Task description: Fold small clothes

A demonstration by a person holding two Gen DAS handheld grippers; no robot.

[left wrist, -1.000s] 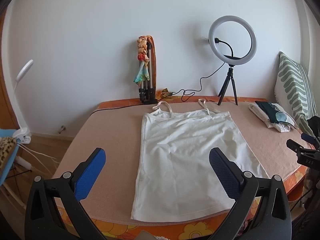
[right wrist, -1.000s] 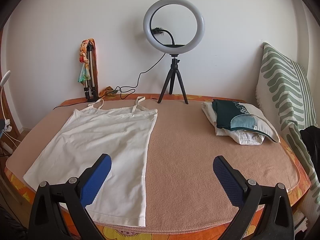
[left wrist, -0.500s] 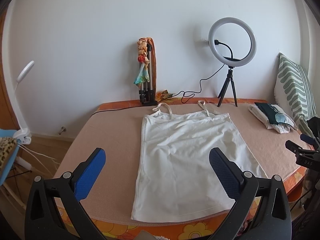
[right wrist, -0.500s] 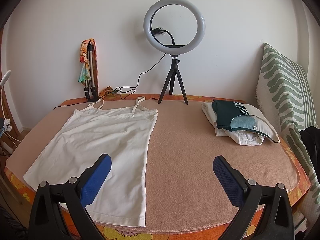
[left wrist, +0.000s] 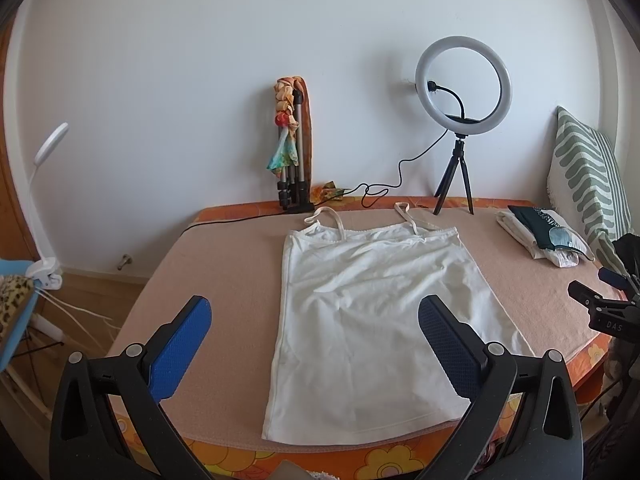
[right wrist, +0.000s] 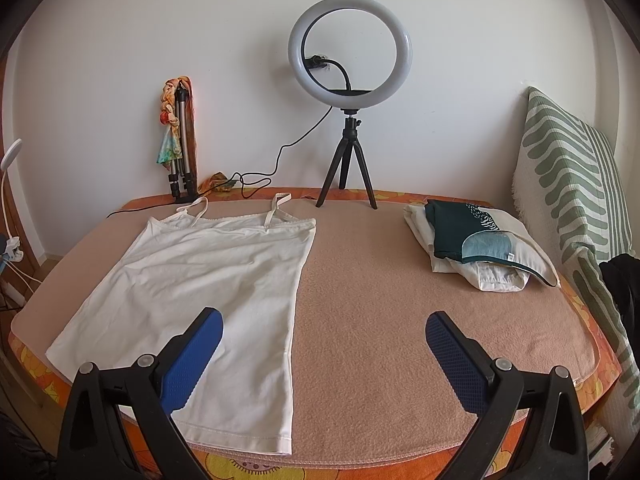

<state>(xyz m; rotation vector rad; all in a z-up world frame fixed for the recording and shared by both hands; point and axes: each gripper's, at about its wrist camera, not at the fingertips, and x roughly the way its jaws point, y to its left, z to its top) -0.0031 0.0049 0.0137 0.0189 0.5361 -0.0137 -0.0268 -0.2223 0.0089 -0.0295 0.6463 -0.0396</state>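
A white strappy top (left wrist: 372,312) (right wrist: 208,276) lies flat and spread out on the pink blanket (left wrist: 228,280) (right wrist: 376,300), straps toward the wall, hem at the near edge. My left gripper (left wrist: 314,338) hovers open above the near edge, over the top's hem area, holding nothing. My right gripper (right wrist: 322,354) is open too, above the top's right edge and bare blanket. The right gripper also shows at the far right of the left wrist view (left wrist: 608,304).
A stack of folded clothes (right wrist: 476,240) (left wrist: 544,236) lies at the right back. A ring light on a tripod (right wrist: 350,92) (left wrist: 462,120) and a folded tripod with a scarf (left wrist: 292,152) stand by the wall. A green-striped pillow (right wrist: 572,192) leans at right.
The left wrist view has drifted slightly, so the top and ring light sit a little lower in frame. Both grippers stay open and the top has not moved.
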